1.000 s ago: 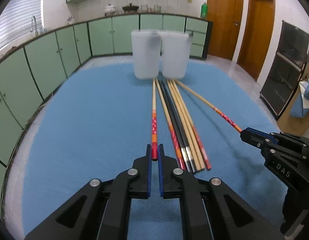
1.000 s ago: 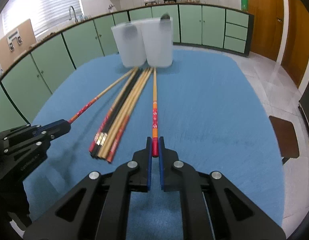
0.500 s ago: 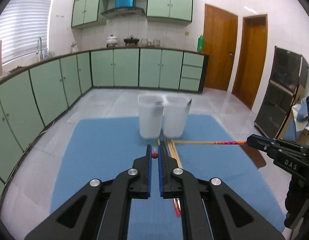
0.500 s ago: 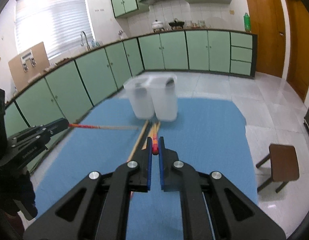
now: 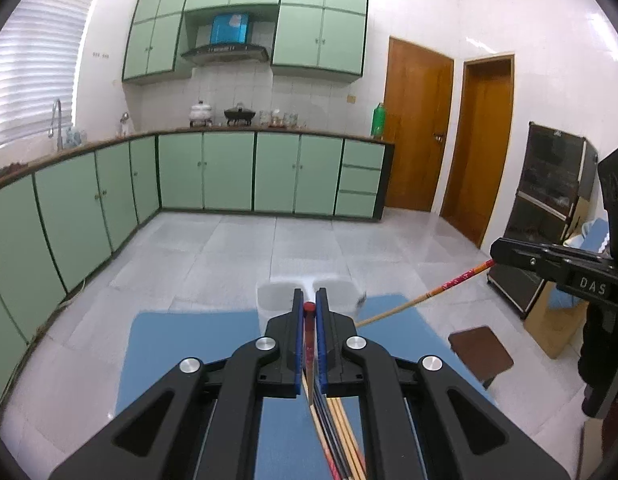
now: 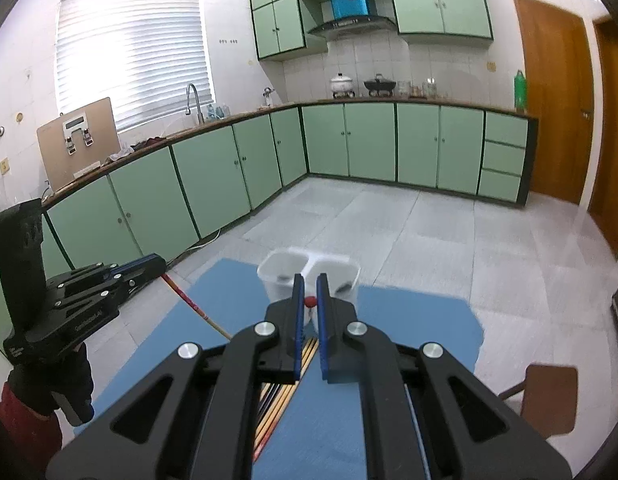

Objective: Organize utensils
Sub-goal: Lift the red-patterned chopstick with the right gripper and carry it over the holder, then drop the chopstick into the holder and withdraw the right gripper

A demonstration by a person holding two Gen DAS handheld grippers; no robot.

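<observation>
Chopsticks: each gripper had its fingers clamped on one red-tipped chopstick, left gripper (image 5: 309, 307) and right gripper (image 6: 309, 301), above the two white cups (image 6: 309, 272). The remaining bundle (image 5: 341, 436) lay on the blue bench (image 5: 189, 340). Only the right view showed the cups' dark interiors.

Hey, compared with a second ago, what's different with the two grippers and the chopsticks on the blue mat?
Both grippers rose and tilted up. The left gripper and right gripper each lifted one red-tipped wooden chopstick off the blue mat, handle ends high, far ends toward the twin translucent white cups. Unchanged: both grips stayed shut, and the remaining chopstick bundle and the cups stayed put.
</observation>
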